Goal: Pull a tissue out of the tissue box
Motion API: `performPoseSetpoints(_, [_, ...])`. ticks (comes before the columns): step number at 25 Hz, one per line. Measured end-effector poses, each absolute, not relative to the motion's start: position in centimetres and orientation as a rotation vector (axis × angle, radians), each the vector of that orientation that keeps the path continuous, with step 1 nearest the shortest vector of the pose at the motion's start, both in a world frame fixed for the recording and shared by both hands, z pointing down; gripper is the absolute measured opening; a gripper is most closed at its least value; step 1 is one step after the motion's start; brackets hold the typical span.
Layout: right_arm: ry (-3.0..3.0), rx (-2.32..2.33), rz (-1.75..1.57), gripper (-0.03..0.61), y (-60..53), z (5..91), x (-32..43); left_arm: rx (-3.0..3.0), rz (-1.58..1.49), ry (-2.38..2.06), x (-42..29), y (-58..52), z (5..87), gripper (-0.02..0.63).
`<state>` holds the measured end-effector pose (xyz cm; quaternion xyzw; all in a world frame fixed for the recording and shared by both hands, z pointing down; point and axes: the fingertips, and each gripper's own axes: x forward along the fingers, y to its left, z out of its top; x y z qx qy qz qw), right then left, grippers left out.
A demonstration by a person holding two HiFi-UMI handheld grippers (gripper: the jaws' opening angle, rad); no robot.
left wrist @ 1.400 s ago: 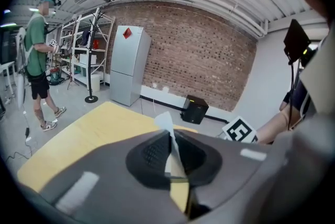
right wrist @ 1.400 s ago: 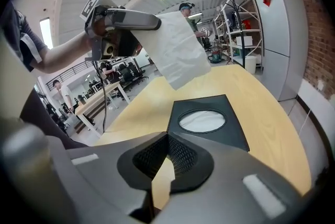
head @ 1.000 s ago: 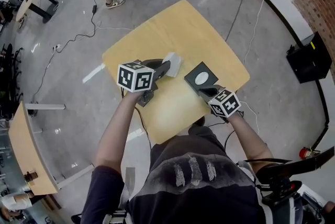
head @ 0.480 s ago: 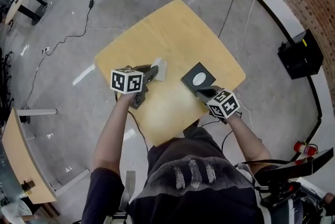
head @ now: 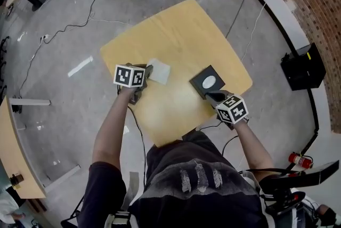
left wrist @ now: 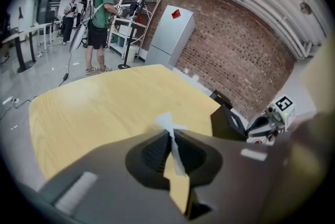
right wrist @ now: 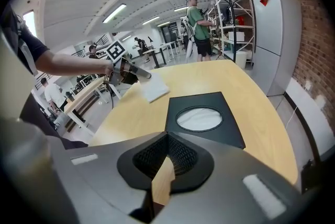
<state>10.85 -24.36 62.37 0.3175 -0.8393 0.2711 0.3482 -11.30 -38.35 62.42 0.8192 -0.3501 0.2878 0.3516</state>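
The left gripper (head: 148, 70) is clenched on an edge of the tissue (head: 160, 72), which lies spread on the counter (head: 181, 35), apart from the box (head: 198, 83). The right gripper (head: 213, 97), jaws together and empty, sits at the box's near edge.

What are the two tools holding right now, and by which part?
The left tool pinches the white tissue by one edge. The right tool is shut on nothing, just short of the black tissue box.
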Motion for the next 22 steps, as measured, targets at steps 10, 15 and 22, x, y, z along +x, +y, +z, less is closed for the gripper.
performPoseSetpoints(10, [-2.16,0.852,0.724,-0.005,-24.5,62.3,11.6,2.073,0.94,-1.026,-13.1,-38.4,65.4,0.063])
performPoseSetpoints(15, [-2.169,0.864,0.733,-0.005,-24.5,62.2,11.7,2.077,0.947,-1.037,-13.3,-38.2,65.3,0.005])
performPoseSetpoints(22, [-2.183,0.876,0.737,-0.005,-24.7,62.0,11.4,2.086,0.906,-0.975,-12.3,-37.3,64.7,0.003])
